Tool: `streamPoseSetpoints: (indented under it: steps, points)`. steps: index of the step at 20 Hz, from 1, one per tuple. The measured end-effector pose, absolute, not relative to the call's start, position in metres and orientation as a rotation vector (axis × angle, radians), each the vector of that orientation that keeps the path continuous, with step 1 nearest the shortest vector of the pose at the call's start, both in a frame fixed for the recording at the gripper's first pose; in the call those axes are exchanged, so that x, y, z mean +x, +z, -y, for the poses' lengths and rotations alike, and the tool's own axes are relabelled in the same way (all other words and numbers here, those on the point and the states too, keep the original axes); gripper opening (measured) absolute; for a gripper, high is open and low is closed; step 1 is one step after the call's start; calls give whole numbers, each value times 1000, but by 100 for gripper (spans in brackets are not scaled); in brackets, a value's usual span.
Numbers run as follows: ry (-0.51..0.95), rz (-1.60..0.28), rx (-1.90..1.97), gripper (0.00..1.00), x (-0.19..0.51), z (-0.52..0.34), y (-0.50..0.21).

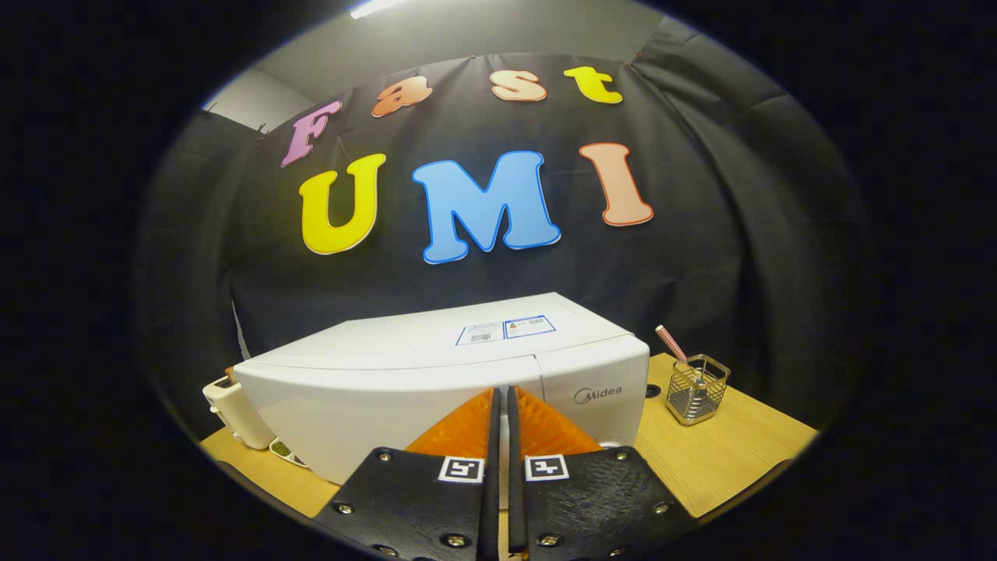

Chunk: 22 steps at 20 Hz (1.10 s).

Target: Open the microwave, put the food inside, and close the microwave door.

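From my remote seat, I hold the handheld gripper (501, 393) with its two orange ridged fingers (466, 425) pressed together, nothing pinched between them, their tips just short of the front of the white box-shaped microwave (436, 374). The microwave sits on a light wooden table (724, 460) with its door closed; the control panel end lies to the right of the fingers. Beside the microwave's left end I see a small cream-coloured appliance (226, 405) and the rim of a white dish with something green on it (282, 449), probably the food, though too little shows for me to be sure. To the microwave's right, well apart from the fingers, a wire-mesh metal holder (697, 389) carries a pink striped stick (671, 344). By my reading the task is at its start, with the door yet to be opened. The risk from here: closed fingers cannot catch the door edge, and a push at the front could slide the microwave back or nudge the dish beside it.
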<state>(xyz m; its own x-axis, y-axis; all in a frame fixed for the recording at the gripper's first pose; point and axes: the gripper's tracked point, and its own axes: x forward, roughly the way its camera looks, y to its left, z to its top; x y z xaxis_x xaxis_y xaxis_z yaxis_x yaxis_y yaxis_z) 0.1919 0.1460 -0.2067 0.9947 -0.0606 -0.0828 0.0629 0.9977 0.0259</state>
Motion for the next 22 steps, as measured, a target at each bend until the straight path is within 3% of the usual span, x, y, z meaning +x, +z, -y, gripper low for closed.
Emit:
streamPoseSetpoints:
  steps: [2, 3, 6, 7, 8, 10, 14, 22]
  points:
    - [-60, -82, 14, 5, 187, -145, -204]
    - [-61, -79, 18, 13, 182, -146, -199]
    - [-30, -56, -8, 50, 166, -151, -180]
    - [-20, -65, -29, 57, 156, -152, -175]
    - [-15, -73, -38, 75, 146, -154, -168]
    - [-11, -68, -25, 86, 125, -154, -142]
    - [-15, -9, -76, 90, 92, -157, -81]
    - [47, 72, -26, 91, 47, -159, 21]
